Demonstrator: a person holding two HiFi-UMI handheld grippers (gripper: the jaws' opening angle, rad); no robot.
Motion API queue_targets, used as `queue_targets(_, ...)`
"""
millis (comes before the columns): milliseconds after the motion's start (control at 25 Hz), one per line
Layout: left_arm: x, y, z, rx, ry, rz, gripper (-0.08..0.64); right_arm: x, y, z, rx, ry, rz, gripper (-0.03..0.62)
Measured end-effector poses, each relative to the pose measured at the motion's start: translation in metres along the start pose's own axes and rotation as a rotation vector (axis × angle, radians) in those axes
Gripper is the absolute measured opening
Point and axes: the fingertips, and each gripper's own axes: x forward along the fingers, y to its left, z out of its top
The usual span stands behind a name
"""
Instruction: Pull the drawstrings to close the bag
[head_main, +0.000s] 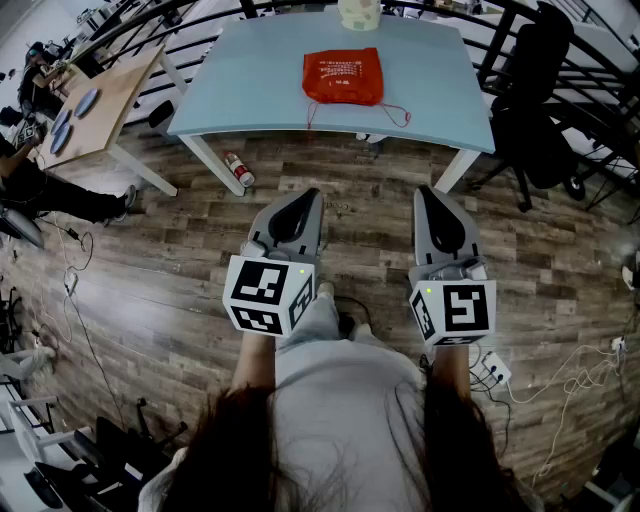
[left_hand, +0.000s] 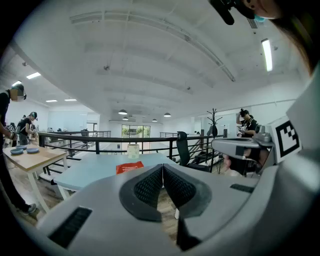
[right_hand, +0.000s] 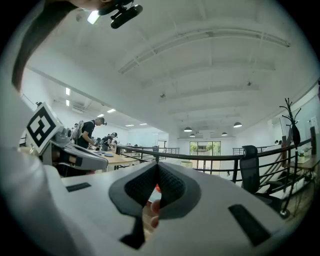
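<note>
A red drawstring bag (head_main: 343, 77) lies flat on the light blue table (head_main: 250, 95), and its thin red strings (head_main: 392, 117) trail toward the table's front edge. Both grippers are held close to the person's body over the wooden floor, well short of the table. My left gripper (head_main: 305, 196) is shut with nothing in it, its pads meeting tip to tip (left_hand: 163, 168). The bag (left_hand: 129, 167) shows small beyond them. My right gripper (head_main: 428, 192) is likewise shut and empty (right_hand: 158, 167). A sliver of the red bag (right_hand: 158, 189) shows below its pads.
A pale roll (head_main: 359, 13) stands at the table's far edge. A wooden table with blue plates (head_main: 95, 100) is at the left, with people beside it. A black office chair (head_main: 535, 100) stands at the right. A bottle (head_main: 238, 168) and a power strip with cables (head_main: 492, 371) lie on the floor.
</note>
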Motion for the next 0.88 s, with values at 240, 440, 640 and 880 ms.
queue_targets(240,0.021,0.008,0.007,-0.007,-0.008,0.008,0.017,0.020,-0.013,-0.002,0.001,0.002,0.007,0.023)
queue_targets(440,0.044,0.026,0.006,-0.010,0.000,0.003,0.017,0.045,-0.018,-0.009,0.014,0.001,0.005,0.023)
queue_targets(640,0.068,0.044,0.008,-0.012,0.009,-0.014,0.017,0.073,-0.021,-0.012,0.033,0.003,0.005,0.024)
queue_targets(880,0.090,0.073,0.011,-0.017,0.016,-0.032,0.017,0.107,-0.019,-0.015,0.054,0.015,-0.001,0.025)
